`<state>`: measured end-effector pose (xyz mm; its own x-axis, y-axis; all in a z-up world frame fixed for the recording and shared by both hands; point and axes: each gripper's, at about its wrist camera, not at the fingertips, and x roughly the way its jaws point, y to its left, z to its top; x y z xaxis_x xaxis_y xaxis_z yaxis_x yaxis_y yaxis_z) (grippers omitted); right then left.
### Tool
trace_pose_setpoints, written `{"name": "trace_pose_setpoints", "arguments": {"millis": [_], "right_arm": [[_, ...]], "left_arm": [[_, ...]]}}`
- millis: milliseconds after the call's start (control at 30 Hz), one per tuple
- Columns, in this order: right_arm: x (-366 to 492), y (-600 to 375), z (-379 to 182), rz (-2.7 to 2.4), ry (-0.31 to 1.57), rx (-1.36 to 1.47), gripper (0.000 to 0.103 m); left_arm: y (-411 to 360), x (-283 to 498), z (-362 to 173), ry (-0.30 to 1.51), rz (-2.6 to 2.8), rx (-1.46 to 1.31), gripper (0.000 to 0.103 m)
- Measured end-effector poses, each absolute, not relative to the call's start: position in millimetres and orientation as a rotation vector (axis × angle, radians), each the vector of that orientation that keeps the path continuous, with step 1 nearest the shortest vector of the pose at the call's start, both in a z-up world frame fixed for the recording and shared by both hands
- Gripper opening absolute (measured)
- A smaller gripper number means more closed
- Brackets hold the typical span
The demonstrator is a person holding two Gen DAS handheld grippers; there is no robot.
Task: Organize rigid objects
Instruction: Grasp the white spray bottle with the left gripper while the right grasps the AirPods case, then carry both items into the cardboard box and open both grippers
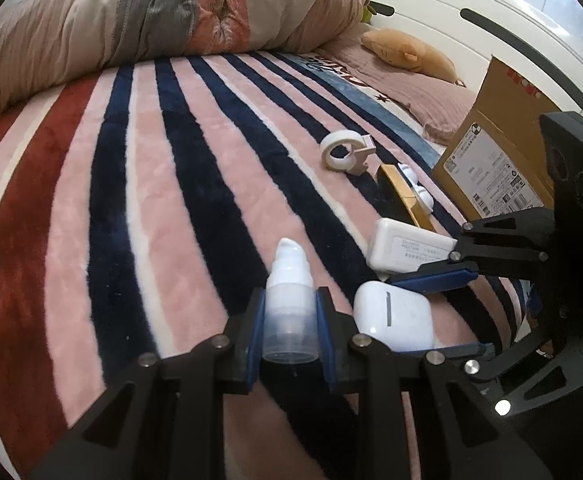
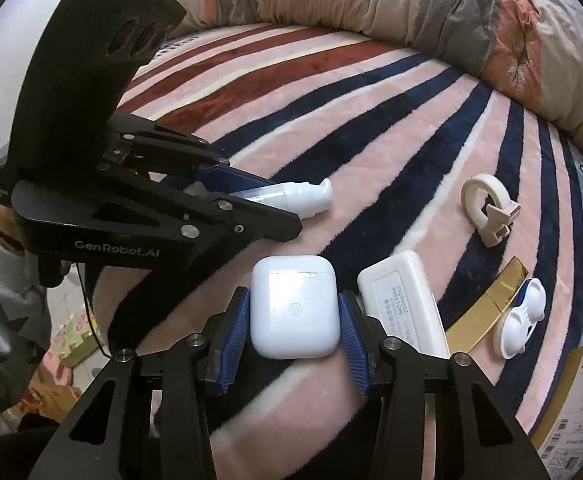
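Where the plush blanket (image 1: pixel 139 184) spreads across the bed in pink, navy, dark red and white stripes, both claws work low over it. A rumpled beige, grey and pink quilt (image 1: pixel 163 12) is heaped along the far side, a tan stuffed toy (image 1: pixel 409 54) lies on a mauve pillow (image 1: pixel 423 96), and a white slotted headboard (image 1: pixel 491 28) closes the room behind.

The left gripper (image 1: pixel 290 320) is clenched on a small white pump bottle with a translucent body (image 1: pixel 290 304), its blue pads (image 1: pixel 256 332) pressed against both sides — the nozzle points away from the camera. The right gripper (image 2: pixel 293 320) has its ribbed blue pads (image 2: pixel 235 332) at either flank of a glossy white earbud case (image 2: pixel 294 306) that lies on the blanket; whether they actually bite it I cannot tell.

Just beside the case on its right lies a white rectangular charger block with printed text (image 2: pixel 405 308). Farther off sit a cream tape roll in its dispenser (image 2: pixel 487 210), a flat gold strip (image 2: pixel 491 304) and a white contact-lens case with a blue edge (image 2: pixel 521 322) — the last two touching. A brown cardboard box with shipping labels (image 1: pixel 487 160) stands at the blanket's edge.
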<state>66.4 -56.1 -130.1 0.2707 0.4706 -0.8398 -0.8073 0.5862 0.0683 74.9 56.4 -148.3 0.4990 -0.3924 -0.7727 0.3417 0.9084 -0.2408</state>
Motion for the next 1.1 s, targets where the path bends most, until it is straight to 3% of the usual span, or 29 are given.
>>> {"name": "trace_pose_setpoints", "arguments": {"millis": [400,700,900,1100], "right_arm": [[9,-97,-33,0.886,0.716,-0.345,0.040],[-17,-205,39,0.693,0.566,-0.191,0.040],[-5,-284,45,0.519,0.580,-0.091,0.040],[24,-335,27,0.396,0.644,-0.078,0.040]], "left_arm": [[40,28,-53,0.795,-0.409,-0.018,0.021],[-43,3,37,0.654,-0.533,0.047,0.021],[-126,19,60,0.642,-0.644,0.115,0.021],[-186,43,50,0.693,-0.669,0.185,0.021]]}}
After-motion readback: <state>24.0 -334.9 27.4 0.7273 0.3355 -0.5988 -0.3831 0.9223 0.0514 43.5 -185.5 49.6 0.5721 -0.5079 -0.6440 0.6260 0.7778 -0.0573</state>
